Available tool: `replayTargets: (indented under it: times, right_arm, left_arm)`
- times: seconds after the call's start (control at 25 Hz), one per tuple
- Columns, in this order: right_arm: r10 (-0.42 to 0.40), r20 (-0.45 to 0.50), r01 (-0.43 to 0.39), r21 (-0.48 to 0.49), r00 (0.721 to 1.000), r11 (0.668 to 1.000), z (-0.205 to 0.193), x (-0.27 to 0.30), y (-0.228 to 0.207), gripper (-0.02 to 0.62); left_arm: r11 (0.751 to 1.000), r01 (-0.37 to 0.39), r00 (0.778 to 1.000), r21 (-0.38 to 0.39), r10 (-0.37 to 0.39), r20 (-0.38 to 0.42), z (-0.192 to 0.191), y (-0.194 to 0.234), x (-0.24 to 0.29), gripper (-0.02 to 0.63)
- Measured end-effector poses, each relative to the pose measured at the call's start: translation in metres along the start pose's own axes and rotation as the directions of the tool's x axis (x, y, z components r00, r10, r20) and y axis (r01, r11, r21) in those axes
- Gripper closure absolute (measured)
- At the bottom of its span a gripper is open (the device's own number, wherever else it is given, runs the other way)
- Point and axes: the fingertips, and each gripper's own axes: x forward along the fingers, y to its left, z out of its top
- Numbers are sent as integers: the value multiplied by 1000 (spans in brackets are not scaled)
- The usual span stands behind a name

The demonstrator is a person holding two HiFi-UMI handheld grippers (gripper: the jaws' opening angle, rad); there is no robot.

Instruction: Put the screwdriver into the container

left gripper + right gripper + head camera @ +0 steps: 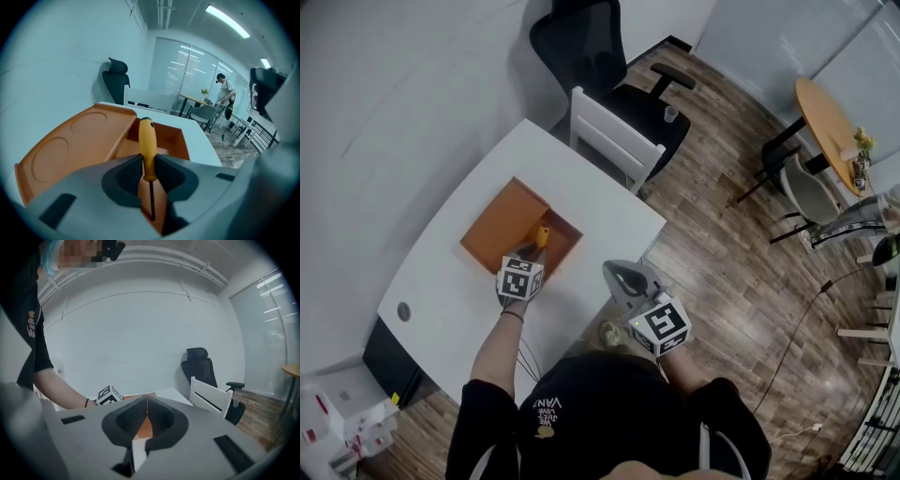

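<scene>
Left gripper is clamping the screwdriver at the base of its yellow handle, with the handle pointing away and the shaft running back between the jaws. It's hovering over the near side of the orange container, which is sitting around the middle of the bench. Right gripper is idling off the bench's near edge, jaws together, nothing in them.

My take on the drop: get the whole tool over the deep compartment, not the shallow tray side with the round recesses. Dip low, level it, then open. Letting go from height is probably risking a bounce out.
</scene>
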Motion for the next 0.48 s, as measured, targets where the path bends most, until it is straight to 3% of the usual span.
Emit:
replayTargets:
  times: [0.48]
  right_arm:
    - [-2, -10, 2, 1, 1000, 1000, -3, 0, 0, 583]
  left_arm:
    - [999, -1, 993, 47, 7, -119, -16, 4, 14, 517]
